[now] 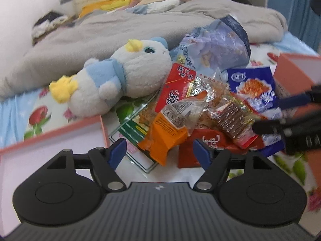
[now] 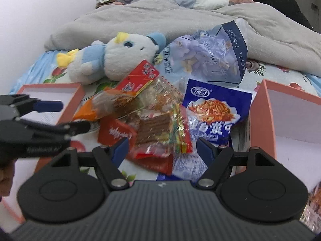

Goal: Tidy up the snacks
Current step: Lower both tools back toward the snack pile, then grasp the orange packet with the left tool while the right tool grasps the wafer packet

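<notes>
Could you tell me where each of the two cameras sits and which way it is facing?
Left wrist: sits on the left gripper, angled down at the snack pile on the bed; its open fingers show, with the right gripper at right.
Right wrist: sits on the right gripper, same downward aim; its open fingers, the left gripper and a hand show.
Shared: plush toy, blue packet, tissue pack, pink boxes.

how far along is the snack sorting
Barely started. Nothing looks sorted: the snack pile lies heaped on the bed, and the pink box shows no snacks inside. Left gripper and right gripper hover over the pile, jaws open and empty. All packets remain.
</notes>
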The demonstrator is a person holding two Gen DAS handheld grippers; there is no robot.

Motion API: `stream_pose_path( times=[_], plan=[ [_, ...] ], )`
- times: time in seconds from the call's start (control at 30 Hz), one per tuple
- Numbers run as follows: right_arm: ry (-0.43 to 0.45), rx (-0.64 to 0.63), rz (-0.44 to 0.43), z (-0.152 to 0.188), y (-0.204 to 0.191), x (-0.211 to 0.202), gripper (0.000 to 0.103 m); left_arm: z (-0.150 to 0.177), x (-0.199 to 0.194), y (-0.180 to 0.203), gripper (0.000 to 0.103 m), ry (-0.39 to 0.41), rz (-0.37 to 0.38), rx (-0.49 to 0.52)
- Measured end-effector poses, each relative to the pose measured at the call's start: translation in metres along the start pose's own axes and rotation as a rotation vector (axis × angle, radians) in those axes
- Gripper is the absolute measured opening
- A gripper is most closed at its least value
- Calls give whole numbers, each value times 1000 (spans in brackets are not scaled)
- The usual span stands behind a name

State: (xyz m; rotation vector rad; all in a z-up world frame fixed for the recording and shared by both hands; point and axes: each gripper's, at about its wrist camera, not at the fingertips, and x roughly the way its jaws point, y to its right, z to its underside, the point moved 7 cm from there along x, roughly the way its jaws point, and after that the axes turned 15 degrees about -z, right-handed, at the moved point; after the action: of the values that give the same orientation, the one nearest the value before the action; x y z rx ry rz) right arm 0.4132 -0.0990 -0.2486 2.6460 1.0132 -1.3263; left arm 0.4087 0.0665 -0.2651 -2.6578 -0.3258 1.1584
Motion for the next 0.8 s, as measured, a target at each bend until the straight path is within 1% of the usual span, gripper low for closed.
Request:
stream_pose_path(
  times=[0.07,0.2,0.27,0.4,0.43,0.53,0.57,0.6,0.63,0.7,0.8],
  plan=[
    [-16,10,-12,-5,4,11,76,-1,4,3,77,25,-14,50],
    [-74,-31,-6,-10,5,35,75,-1,13,12,77,71,-37,153],
    [-100,-39,-18,-11,4,45,75,-2,17,16,77,88,-46,188],
    [-130,-91,3,-10,2,60,76,-2,22,23,77,122,-57,213],
    [-132,-101,9,-9,1,63,78,-2,23,25,77,134,-57,216],
    [-150,-112,18,-9,1,67,77,0,30,31,77,146,-65,236],
    [-154,-110,17,-9,1,68,75,1,31,32,76,147,-65,232],
    [-159,-105,11,-8,2,70,74,1,33,33,73,144,-54,227],
    [-162,-96,3,-8,4,71,71,2,34,34,67,138,-37,220],
    [-164,-89,-9,-6,4,70,66,3,36,34,60,122,-10,200],
    [-164,-102,-8,-5,1,67,58,4,36,34,56,123,-1,175]
  ],
)
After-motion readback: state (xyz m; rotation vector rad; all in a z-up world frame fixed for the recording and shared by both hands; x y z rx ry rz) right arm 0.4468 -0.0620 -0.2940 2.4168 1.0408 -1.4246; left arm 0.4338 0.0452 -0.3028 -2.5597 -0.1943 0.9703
